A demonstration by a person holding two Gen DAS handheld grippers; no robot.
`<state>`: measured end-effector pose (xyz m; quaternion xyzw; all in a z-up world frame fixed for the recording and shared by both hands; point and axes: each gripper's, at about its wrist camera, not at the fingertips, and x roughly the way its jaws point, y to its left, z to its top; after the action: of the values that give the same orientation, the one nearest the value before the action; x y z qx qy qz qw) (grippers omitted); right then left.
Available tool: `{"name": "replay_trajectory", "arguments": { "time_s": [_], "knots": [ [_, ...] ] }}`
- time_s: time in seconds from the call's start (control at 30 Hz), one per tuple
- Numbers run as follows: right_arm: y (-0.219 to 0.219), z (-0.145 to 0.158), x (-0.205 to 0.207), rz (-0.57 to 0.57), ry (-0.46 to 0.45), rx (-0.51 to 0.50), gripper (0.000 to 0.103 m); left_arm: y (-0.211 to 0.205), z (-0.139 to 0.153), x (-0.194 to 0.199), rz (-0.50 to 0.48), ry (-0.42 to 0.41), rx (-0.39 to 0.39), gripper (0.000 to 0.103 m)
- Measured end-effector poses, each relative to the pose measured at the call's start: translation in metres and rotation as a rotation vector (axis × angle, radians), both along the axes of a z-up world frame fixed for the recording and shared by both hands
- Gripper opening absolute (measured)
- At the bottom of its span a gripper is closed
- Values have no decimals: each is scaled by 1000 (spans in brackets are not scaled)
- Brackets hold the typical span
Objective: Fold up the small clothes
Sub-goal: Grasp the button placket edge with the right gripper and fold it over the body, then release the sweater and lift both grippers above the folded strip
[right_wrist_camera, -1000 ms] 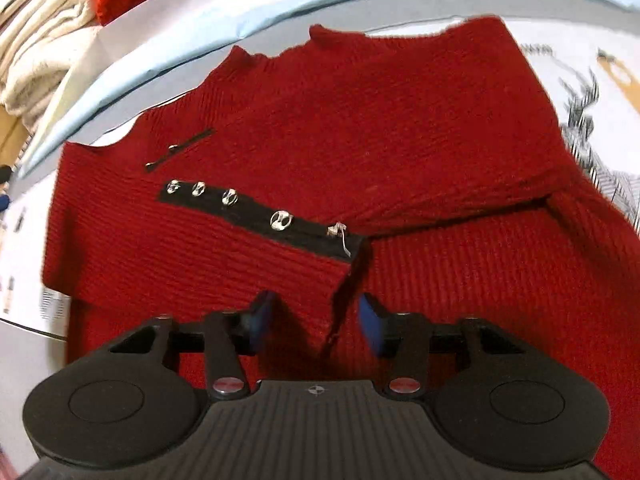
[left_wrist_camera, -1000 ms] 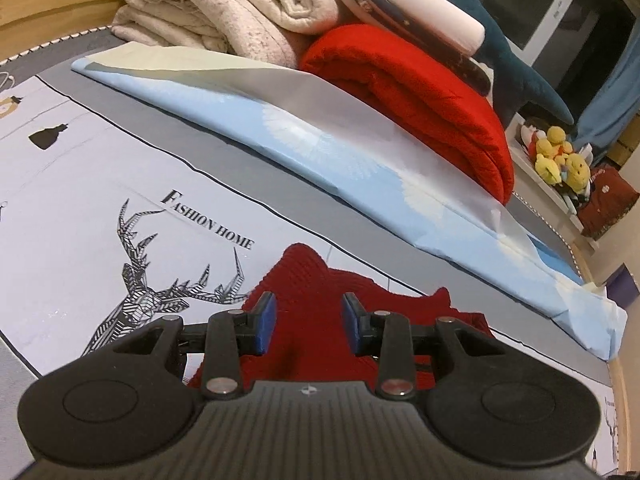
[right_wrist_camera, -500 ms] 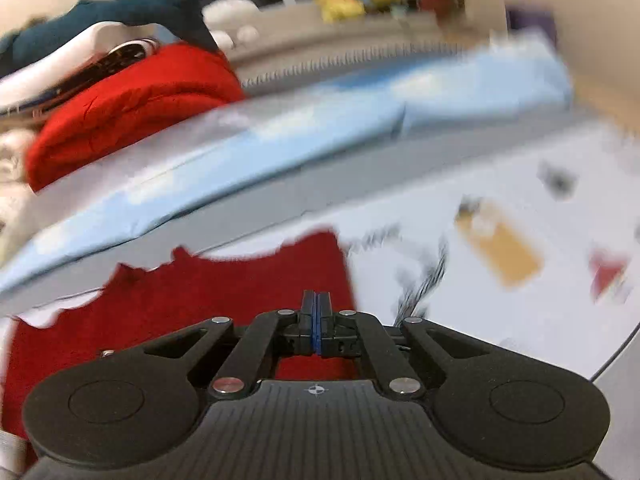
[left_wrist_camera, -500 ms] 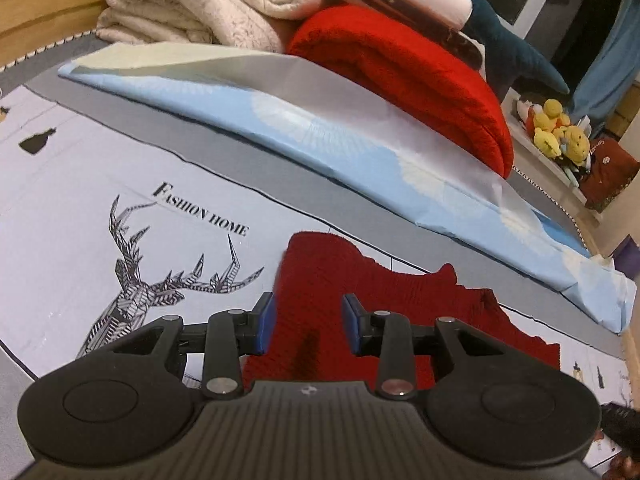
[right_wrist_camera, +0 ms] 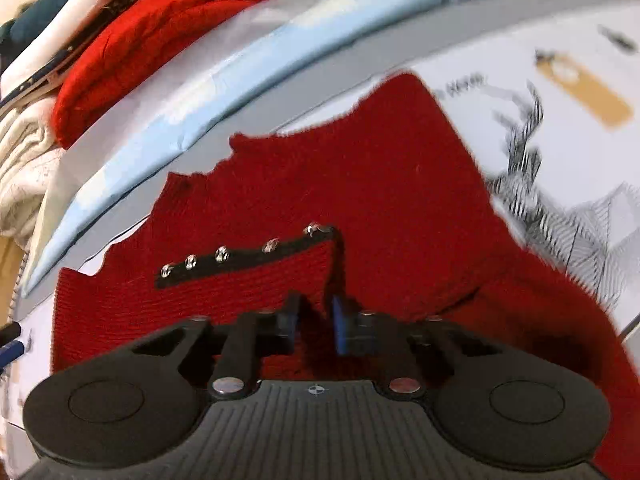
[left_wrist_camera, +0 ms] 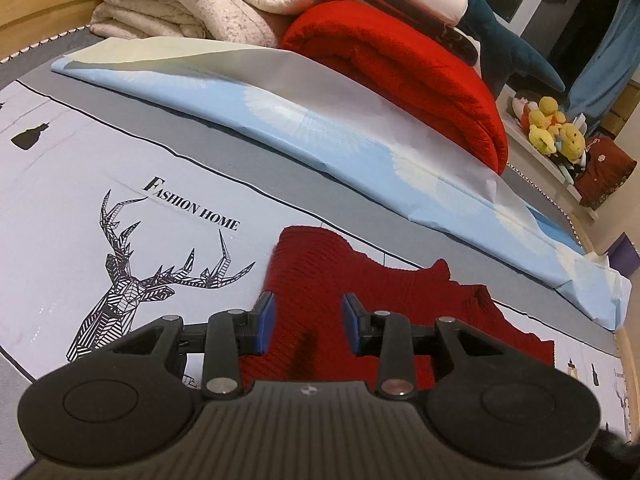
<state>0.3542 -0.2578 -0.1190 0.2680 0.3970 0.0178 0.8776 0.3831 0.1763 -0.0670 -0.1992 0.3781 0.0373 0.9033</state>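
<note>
Change since half a second ago: right gripper (right_wrist_camera: 314, 320), whose jaws were pressed shut and lifted toward the far side of the bed, is now low over the garment with its jaws a little apart; the left view has barely shifted.
Bed sheet (left_wrist_camera: 80, 152): printed cover with a deer and lettering; it carries everything and serves as the folding surface.
Red knit garment (right_wrist_camera: 360, 184): lies spread on the sheet, one panel already turned over itself, so a fold seems begun, judging by the doubled layer.
Pale blue folded sheet (left_wrist_camera: 320, 120): lies along the far side, beside the garment but clear of it.
Stacked bedding: red blanket (left_wrist_camera: 400, 60) and cream blanket (left_wrist_camera: 192, 0), piled behind, out of the working area.
Left gripper (left_wrist_camera: 306, 322): jaws open, empty, poised over the garment's near left edge, probably to pin or take it.
Right jaws: narrowly open, straddling the corner of the flap, nothing clamped that I can see.
Black button band (right_wrist_camera: 240, 258): trimmed with metal studs, marks the flap's edge and a likely grasp line.
</note>
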Motion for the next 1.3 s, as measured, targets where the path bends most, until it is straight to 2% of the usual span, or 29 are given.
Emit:
{"name": "replay_trajectory", "arguments": {
  "time_s": [0.07, 0.17, 0.2, 0.27, 0.33, 0.4, 0.47, 0.57, 0.6, 0.63, 0.7, 0.73, 0.77, 0.83, 0.9, 0.97, 1.0, 1.03, 1.1, 1.13, 1.23, 1.3],
  "knots": [
    [-5, 26, -6, -2, -119, -6, 2, 1, 0, 0, 2, -1, -3, 39],
    [-23, 63, -21, -84, -299, -93, 1, -1, 0, 0, -5, -3, 3, 39],
    [-32, 67, -24, -132, -318, -116, 1, -2, -1, 0, -11, -1, 7, 39],
    [-56, 59, -22, -228, -284, -124, 1, -6, -4, 1, -29, 6, 14, 39],
    [-70, 38, -14, -248, -174, -122, 2, -11, -7, 3, -50, 18, 22, 39],
    [-70, 27, -11, -284, -82, -182, 6, -18, -14, 5, -84, 37, 33, 40],
    [-67, 29, -13, -309, -91, -198, 6, -25, -22, 7, -113, 60, 52, 40],
    [-50, 32, -10, -201, -156, -149, 9, -31, -41, 11, -135, 131, 106, 39],
    [-45, 31, -6, -139, -155, -120, 17, -32, -53, 13, -136, 196, 148, 40],
    [-43, 27, 0, -80, -119, -93, 34, -31, -64, 14, -135, 247, 170, 44],
    [-35, 9, 9, -31, 24, -132, 47, -24, -68, 12, -115, 248, 132, 44],
    [-33, 4, 9, -34, 56, -161, 45, -24, -64, 13, -109, 253, 130, 43],
    [-34, 5, 8, -40, 41, -160, 45, -24, -57, 12, -108, 234, 140, 43],
    [-36, 16, 4, -66, -15, -147, 45, -26, -48, 10, -123, 178, 148, 43],
    [-34, 23, 3, -69, -73, -175, 49, -29, -52, 11, -146, 197, 151, 43],
    [-37, 9, 16, -61, 31, -222, 51, -30, -65, 14, -172, 282, 179, 51],
    [-42, -1, 17, -78, 111, -220, 51, -29, -66, 11, -170, 293, 179, 56],
    [-49, -3, 13, -114, 146, -198, 51, -26, -62, 10, -156, 293, 178, 53],
    [-61, 8, 5, -178, 119, -118, 50, -24, -42, 4, -134, 241, 179, 49],
    [-63, 19, 2, -172, 79, -115, 50, -25, -30, 0, -131, 196, 183, 49],
    [-63, 61, -12, -159, -79, -210, 49, -30, 7, -17, -137, 83, 194, 49],
    [-70, 89, -28, -168, -159, -206, 49, -34, 31, -34, -144, 27, 203, 49]
  ]
}}
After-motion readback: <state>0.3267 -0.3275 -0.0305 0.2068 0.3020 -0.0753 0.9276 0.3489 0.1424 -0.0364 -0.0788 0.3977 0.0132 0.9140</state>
